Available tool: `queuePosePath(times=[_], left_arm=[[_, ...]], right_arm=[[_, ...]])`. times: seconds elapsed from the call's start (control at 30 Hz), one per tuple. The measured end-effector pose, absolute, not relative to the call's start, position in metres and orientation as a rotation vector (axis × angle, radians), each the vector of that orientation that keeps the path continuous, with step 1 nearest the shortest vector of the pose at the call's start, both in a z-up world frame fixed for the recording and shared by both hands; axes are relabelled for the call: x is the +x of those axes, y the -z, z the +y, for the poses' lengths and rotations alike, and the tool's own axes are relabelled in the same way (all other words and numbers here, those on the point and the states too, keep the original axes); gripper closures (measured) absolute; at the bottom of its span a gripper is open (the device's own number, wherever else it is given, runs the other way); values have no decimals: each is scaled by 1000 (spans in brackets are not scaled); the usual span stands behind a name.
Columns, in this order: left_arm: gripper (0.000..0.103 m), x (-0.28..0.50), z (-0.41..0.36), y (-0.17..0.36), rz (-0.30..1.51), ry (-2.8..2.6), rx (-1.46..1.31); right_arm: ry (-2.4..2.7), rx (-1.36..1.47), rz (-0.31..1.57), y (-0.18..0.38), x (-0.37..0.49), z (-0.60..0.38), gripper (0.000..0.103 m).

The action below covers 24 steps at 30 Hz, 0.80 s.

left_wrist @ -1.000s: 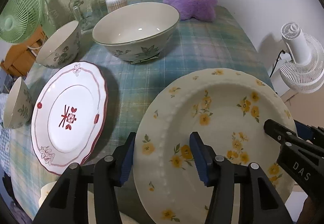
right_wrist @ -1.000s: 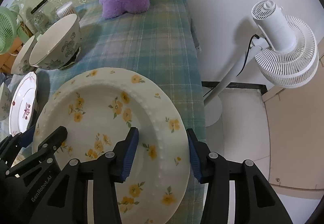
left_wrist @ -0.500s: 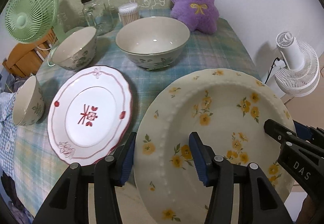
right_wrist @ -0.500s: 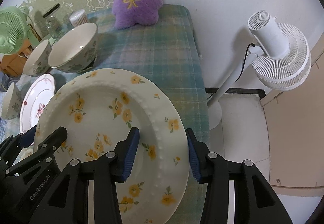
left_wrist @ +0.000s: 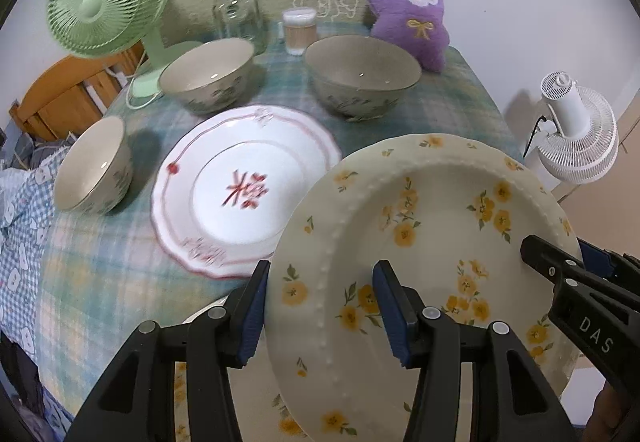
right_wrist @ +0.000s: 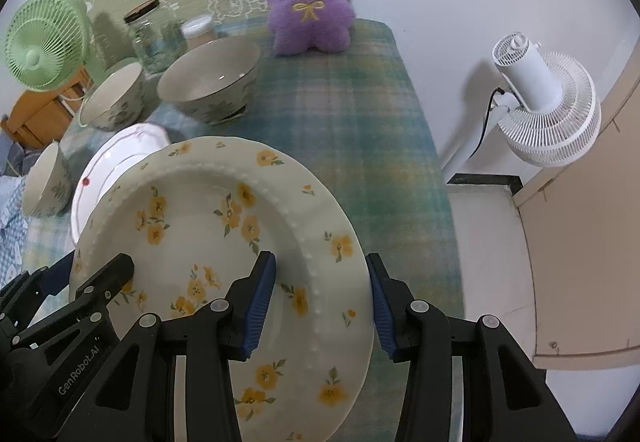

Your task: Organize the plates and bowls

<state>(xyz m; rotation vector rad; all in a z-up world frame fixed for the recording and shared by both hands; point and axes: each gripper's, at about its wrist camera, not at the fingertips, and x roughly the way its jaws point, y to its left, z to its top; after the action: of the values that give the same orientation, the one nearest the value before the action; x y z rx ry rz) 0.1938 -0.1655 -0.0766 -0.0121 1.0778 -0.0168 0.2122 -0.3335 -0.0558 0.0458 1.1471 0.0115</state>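
**Yellow-flowered plate held aloft by both grippers**

I have the left gripper (left_wrist: pixel 320 306) and right gripper (right_wrist: pixel 320 302) each clamped on opposite rims of the yellow-flowered plate (left_wrist: pixel 432 242). It hangs face-up above the table's (right_wrist: pixel 352 146) near edge, tilted; round, no long axis.

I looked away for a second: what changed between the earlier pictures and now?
Both grippers, left and right, carried the cream yellow-flowered plate up and back from the table; more bowls and the green fan show now. The grips on its rim and the white red-trimmed plate stayed unchanged.
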Motion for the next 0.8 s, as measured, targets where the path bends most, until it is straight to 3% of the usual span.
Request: queuePosePath(times=[0.8], left_arm=[[51,113,-81,107,1092,7,10]], right_arm=[[-1,39,1186,85,127,-240,54]])
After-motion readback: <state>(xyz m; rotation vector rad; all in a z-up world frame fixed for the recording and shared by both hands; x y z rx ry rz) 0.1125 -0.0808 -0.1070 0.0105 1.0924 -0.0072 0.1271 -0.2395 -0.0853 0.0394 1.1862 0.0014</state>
